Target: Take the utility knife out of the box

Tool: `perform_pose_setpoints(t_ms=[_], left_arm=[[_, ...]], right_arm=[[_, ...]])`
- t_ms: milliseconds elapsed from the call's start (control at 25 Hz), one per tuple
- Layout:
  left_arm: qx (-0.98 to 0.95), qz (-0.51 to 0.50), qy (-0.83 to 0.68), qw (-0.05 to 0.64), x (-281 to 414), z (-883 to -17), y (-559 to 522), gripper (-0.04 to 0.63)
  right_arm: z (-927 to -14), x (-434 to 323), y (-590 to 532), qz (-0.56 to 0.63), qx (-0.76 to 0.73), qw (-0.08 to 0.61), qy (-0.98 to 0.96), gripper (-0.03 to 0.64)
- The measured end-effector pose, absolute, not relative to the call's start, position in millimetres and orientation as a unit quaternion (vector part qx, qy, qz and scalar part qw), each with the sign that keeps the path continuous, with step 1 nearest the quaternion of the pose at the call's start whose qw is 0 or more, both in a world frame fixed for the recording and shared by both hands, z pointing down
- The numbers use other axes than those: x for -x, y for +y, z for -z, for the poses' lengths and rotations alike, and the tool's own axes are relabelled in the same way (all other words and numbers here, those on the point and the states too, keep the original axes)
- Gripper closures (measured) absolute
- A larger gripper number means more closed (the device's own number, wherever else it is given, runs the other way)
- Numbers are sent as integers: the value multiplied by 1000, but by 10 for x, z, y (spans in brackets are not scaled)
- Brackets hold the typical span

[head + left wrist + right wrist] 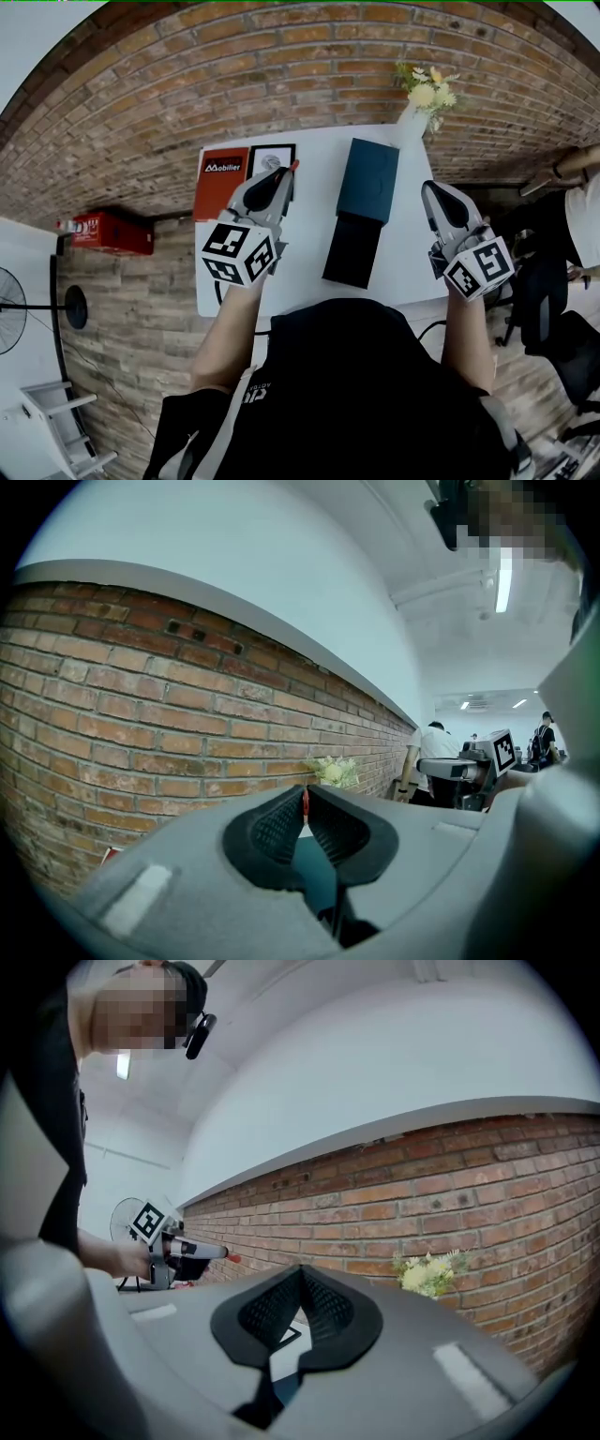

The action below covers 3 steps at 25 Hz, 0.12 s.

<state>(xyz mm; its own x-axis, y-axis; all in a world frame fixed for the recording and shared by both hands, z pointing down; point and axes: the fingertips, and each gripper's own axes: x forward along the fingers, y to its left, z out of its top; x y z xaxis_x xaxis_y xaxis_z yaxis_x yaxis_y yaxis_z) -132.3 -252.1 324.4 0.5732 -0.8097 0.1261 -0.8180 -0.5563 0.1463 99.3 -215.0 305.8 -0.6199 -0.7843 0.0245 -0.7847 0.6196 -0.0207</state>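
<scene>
My left gripper [292, 170] is held level above the left side of the white table [309, 272]. Its jaws [304, 795] are shut on a thin red piece, which looks like the utility knife [303, 804]; only its red end [294, 166] shows past the tips. The box lies open in the middle of the table, a dark teal part [369, 178] farther away and a black part [353, 249] nearer me. My right gripper [430, 188] hangs to the right of the box, shut [300, 1270] with nothing in it. What is inside the box cannot be made out.
A red booklet [221, 180] and a black-framed picture [271, 158] lie at the table's far left. A vase of pale flowers [427, 92] stands at the far right corner against the brick wall. A seated person [577, 211] is off to the right.
</scene>
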Motion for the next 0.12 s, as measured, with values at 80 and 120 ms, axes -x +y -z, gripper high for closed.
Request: perform_pose_setpoints(t_ms=[80, 120], left_arm=[[-883, -20, -460, 91, 1302, -3211, -2523, 577], [-884, -19, -459, 89, 1291, -3193, -2524, 577]], right_arm=[[-3002, -983, -2146, -20, -431, -5, -902, 618], [-2973, -976, -2141, -23, -429, -11, -903, 618]])
